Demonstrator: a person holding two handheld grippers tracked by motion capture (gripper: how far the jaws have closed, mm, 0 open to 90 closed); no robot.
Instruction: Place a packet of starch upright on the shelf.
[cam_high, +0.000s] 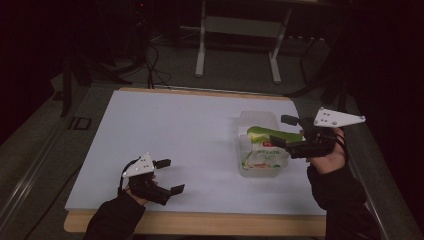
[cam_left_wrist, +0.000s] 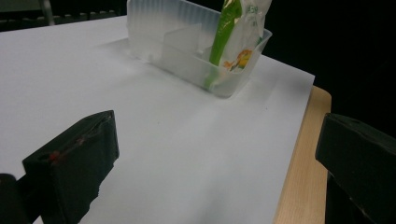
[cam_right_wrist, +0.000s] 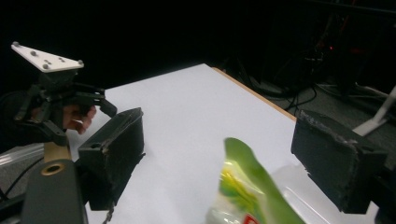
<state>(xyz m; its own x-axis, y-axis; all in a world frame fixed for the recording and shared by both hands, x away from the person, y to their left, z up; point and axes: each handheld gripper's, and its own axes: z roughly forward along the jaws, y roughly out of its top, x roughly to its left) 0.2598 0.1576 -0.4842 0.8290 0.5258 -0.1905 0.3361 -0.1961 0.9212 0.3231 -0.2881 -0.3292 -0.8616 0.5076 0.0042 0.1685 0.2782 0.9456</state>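
Standing upright in a clear plastic tub (cam_high: 259, 145) on the right half of a white table (cam_high: 175, 145) is a green and white packet (cam_high: 267, 145), its top poking above the rim. The print on the packet is too dim and small to read. In the left gripper view the tub (cam_left_wrist: 187, 51) shows an inner divider, and the packet (cam_left_wrist: 233, 37) sits in the compartment nearer the table's wooden edge, its top cut off by the frame.

The right gripper (cam_high: 285, 131) hovers just above and beside the packet, jaws spread wide and touching nothing. In the right gripper view the packet (cam_right_wrist: 247, 186) sits blurred and cropped low between the two jaws.

The left gripper (cam_high: 171, 176) rests near the front left of the table, well apart from the tub, jaws open and empty. The room beyond the table is dark; only a metal stand (cam_high: 200, 40) and some cables (cam_high: 155, 70) can be made out.
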